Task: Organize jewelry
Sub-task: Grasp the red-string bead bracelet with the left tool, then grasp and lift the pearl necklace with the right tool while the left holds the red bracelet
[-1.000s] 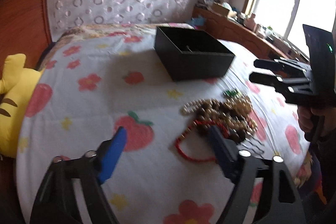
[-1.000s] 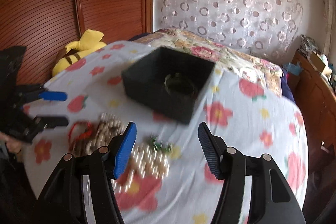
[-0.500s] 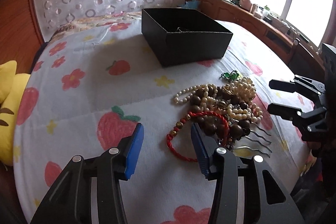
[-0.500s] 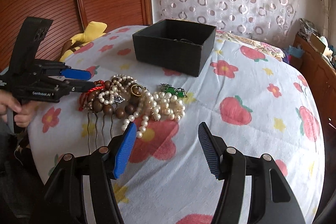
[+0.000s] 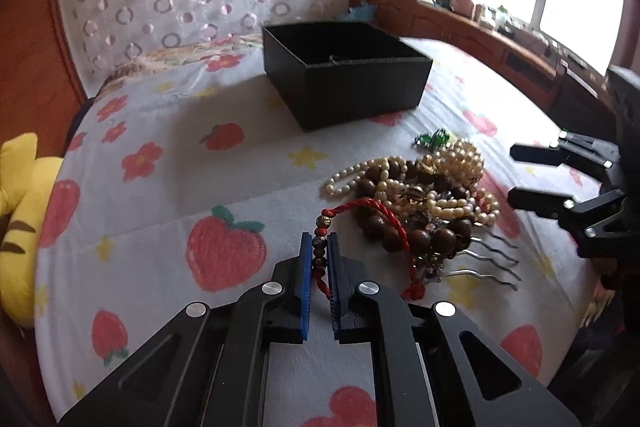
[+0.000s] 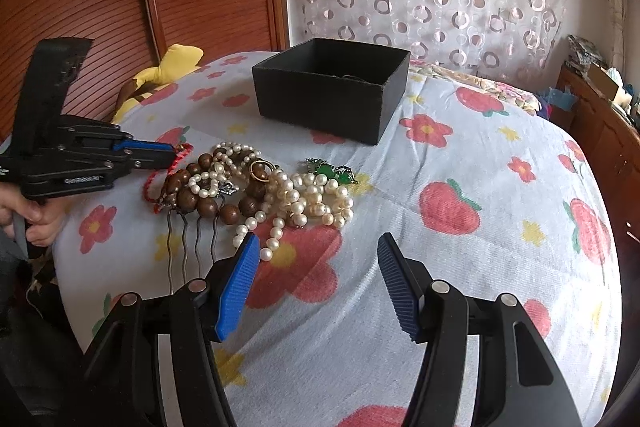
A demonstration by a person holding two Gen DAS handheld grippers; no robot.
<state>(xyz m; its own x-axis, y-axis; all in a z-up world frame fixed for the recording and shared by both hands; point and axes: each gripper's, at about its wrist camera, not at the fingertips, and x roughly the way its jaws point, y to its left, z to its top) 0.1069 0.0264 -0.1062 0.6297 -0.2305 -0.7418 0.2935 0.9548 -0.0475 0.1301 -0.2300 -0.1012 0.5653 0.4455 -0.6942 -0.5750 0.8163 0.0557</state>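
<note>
Nearest the lens in the left wrist view, the left hand-held gripper [image 5: 320, 259] is pinching the beaded stretch of the red braided cord bracelet [image 5: 370, 217]; its blue-padded jaws have just been closing from wide apart onto that cord, and now they are sitting together with the small beads caught between them. That is telling me the pick has been made and the lift is the step in hand, not yet begun, since the cord is lying slack on the strawberry-and-flower printed bedsheet [image 5: 160, 195]. Toward two o'clock of the grip, the rest of the cord is running under the tangled heap of brown wooden beads and cream pearl strands [image 5: 432, 203], so a straight pull is likely to be dragging neighbours along. At the heap's near edge the wavy metal hair comb [image 5: 484, 263] is lying with its prongs pointing to four o'clock, and at its far edge the small green stone brooch [image 5: 434, 139] is resting beside the pearls. The right hand-held gripper [image 6: 316, 267] is hanging with jaws apart and nothing between them, just short of the pearls. Farthest off, at twelve o'clock, the open black square cardboard box [image 5: 360, 87] is waiting as the probable destination.
</note>
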